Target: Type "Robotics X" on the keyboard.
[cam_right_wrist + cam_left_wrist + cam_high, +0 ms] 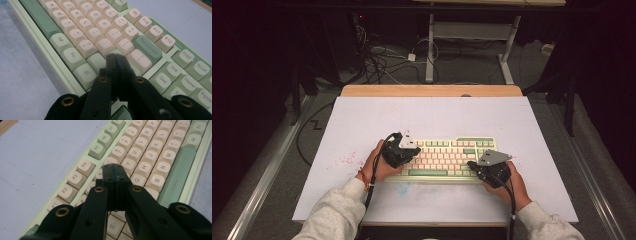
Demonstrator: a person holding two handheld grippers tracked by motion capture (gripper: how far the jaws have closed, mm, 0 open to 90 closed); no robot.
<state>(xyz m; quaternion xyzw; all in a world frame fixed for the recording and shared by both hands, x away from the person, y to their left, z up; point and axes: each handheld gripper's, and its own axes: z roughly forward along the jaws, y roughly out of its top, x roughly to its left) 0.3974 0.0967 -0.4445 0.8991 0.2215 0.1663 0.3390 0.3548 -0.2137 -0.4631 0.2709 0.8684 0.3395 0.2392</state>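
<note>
My left gripper [406, 150], jaws pressed together with nothing between them, hovers low over the left half of the keyboard [447, 156], its closed tips above the keys near T and Y in the left gripper view [115, 173]. My left hand [379, 164] grips it from the keyboard's left end, forearm angling in from the lower left. My right gripper [490, 167], also closed and empty, sits over the keyboard's right end, tips near the key below Backspace [115, 61]. My right hand [512, 187] holds it from the near right corner. The pale green keyboard lies square on the white table [362, 120], near its front edge.
</note>
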